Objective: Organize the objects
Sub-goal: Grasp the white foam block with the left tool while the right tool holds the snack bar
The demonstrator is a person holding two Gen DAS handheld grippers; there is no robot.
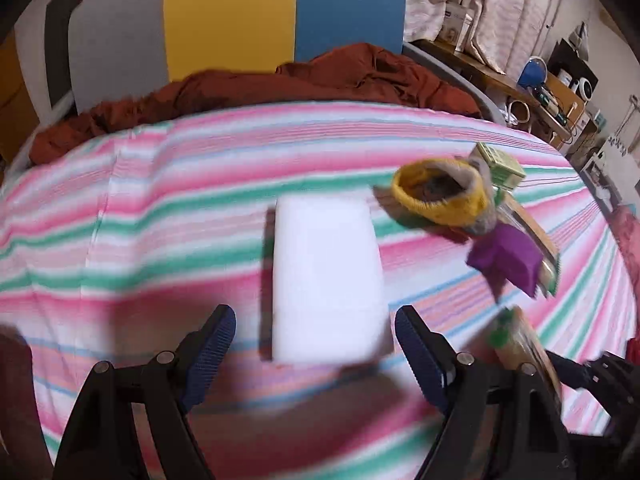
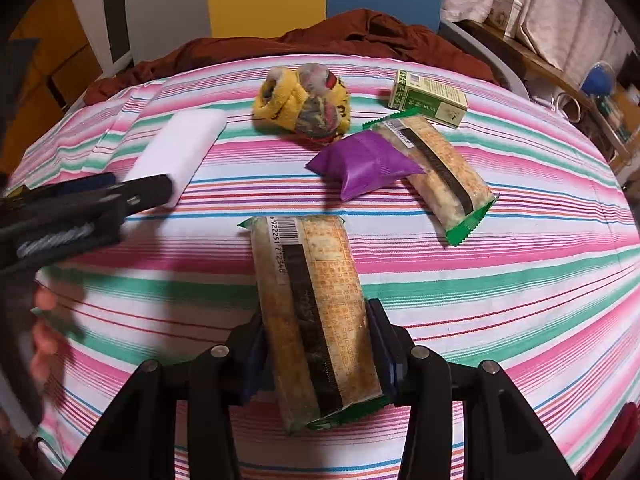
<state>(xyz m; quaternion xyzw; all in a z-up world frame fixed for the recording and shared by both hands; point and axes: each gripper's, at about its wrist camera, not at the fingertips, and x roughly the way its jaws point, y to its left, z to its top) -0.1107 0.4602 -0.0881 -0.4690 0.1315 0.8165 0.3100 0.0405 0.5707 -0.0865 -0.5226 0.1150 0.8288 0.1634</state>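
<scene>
My right gripper (image 2: 316,344) is shut on a long snack bar in clear wrap with green ends (image 2: 316,316), held over the striped bedsheet. My left gripper (image 1: 316,336) is open just short of a white foam block (image 1: 326,276), which also shows in the right wrist view (image 2: 176,152). The left gripper shows in the right wrist view (image 2: 120,196) next to that block. A second snack bar (image 2: 440,172), a purple packet (image 2: 364,164), a yellow sock bundle (image 2: 308,104) and a green box (image 2: 428,98) lie beyond.
The striped sheet (image 2: 520,280) covers the bed. A rust-coloured blanket (image 1: 280,84) is bunched at the far edge. A cluttered shelf (image 1: 560,92) stands to the right. A hand (image 2: 44,320) shows at the left edge.
</scene>
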